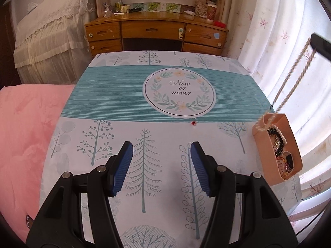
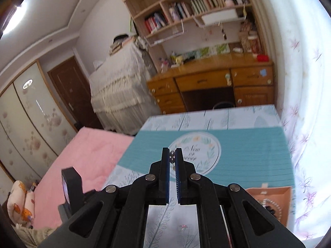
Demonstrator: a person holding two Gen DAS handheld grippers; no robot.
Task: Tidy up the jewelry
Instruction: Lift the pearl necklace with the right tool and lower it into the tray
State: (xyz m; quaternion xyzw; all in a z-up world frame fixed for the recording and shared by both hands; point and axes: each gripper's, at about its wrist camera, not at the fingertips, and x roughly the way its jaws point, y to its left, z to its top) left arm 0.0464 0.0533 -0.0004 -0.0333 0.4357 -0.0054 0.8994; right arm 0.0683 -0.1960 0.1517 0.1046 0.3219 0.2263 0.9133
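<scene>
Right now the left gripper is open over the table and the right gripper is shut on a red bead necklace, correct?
Not quite: the beads pinched in the right gripper are grey, pearl-like, not red, as the right wrist view shows. The left gripper is open over the table.

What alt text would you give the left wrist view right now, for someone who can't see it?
The left tool hangs open and empty over a tree-patterned tablecloth. At the table's right edge, a small tan paper bag holding bracelets and beads hangs tilted from twine handles that the right tool holds up. A tiny red trinket lies alone near the table's centre.
</scene>
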